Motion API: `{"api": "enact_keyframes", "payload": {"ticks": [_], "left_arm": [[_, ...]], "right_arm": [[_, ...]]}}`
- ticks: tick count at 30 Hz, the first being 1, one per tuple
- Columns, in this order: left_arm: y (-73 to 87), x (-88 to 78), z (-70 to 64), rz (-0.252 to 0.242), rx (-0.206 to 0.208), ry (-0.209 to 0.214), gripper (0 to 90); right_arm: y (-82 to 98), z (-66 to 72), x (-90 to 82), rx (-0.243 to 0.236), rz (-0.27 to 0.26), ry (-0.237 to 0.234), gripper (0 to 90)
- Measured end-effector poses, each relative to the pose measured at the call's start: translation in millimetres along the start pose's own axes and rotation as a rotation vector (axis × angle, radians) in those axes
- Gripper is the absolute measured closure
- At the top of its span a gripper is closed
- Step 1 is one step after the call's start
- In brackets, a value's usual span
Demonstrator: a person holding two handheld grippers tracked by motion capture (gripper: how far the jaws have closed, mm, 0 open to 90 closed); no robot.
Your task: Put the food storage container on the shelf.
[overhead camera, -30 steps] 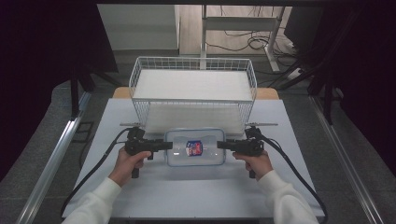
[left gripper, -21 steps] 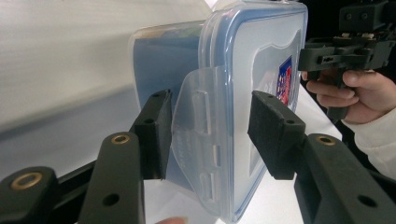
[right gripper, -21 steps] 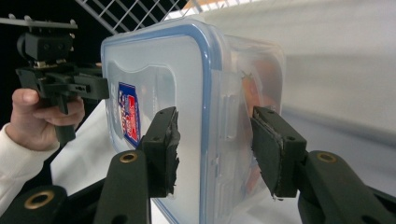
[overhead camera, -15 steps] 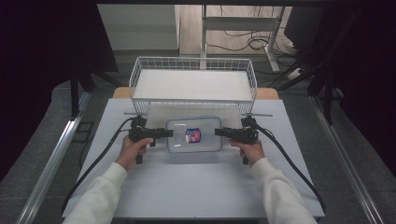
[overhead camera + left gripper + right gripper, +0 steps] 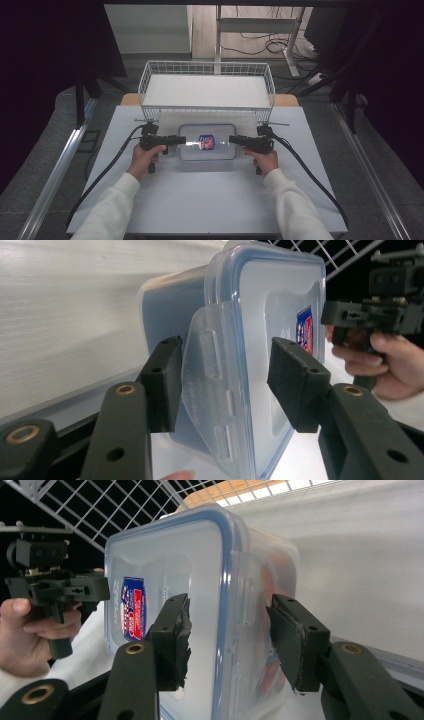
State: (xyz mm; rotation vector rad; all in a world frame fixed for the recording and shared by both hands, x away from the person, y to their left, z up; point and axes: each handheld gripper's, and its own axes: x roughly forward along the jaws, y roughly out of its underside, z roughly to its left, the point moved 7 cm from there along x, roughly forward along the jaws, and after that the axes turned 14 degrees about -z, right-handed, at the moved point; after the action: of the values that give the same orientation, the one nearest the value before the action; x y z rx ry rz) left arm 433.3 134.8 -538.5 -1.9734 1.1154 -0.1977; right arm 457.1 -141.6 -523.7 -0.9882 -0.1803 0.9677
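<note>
A clear lidded container (image 5: pixel 207 150) with a blue seal and a red-and-blue label lies on the white table (image 5: pixel 200 200), just in front of the wire basket. My left gripper (image 5: pixel 182 141) is at its left end. In the left gripper view the container (image 5: pixel 260 315) has its latch end between the jaws of this gripper (image 5: pixel 225 385), which have just been opening; one pad (image 5: pixel 295 385) stands off the lid. My right gripper (image 5: pixel 232 140) holds the opposite end. In the right gripper view, this gripper (image 5: pixel 230 640) presses both pads on the container (image 5: pixel 165 555).
A white wire basket (image 5: pixel 207 63) on short legs stands right behind the container, its front edge close above it. Black cables trail from both grippers toward the table's near corners. Bare table surface lies between the container and the person.
Both hands carried the container away from the person toward the basket and lowered it to the table. The left jaws have parted slightly from the container's end.
</note>
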Motion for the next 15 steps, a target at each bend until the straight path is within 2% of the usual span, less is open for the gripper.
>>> {"api": "enact_keyframes", "payload": {"ticks": [1,3,4,6,12,15], "left_arm": [[-0.4,1.2,0.3,-0.008,-0.009,0.001,48.8],[-0.6,2.5,1.6,-0.011,-0.013,-0.007,48.7],[0.3,3.4,3.1,-0.004,-0.01,-0.01,48.3],[3.0,4.9,6.8,0.009,-0.022,-0.015,45.7],[2.1,7.6,7.3,-0.015,-0.043,-0.031,44.9],[-0.5,6.5,7.7,-0.036,-0.022,-0.06,42.6]], "right_arm": [[0.0,-0.4,0.3,0.005,-0.005,0.009,50.0],[0.1,-1.1,0.6,-0.019,-0.023,0.038,50.6],[0.3,-0.9,0.5,-0.033,-0.031,0.048,55.6],[1.8,-1.3,0.9,-0.034,-0.032,0.067,56.0],[3.1,-2.4,2.8,-0.022,-0.046,0.086,54.0],[2.4,-1.8,1.8,-0.032,-0.06,0.102,48.7]]}}
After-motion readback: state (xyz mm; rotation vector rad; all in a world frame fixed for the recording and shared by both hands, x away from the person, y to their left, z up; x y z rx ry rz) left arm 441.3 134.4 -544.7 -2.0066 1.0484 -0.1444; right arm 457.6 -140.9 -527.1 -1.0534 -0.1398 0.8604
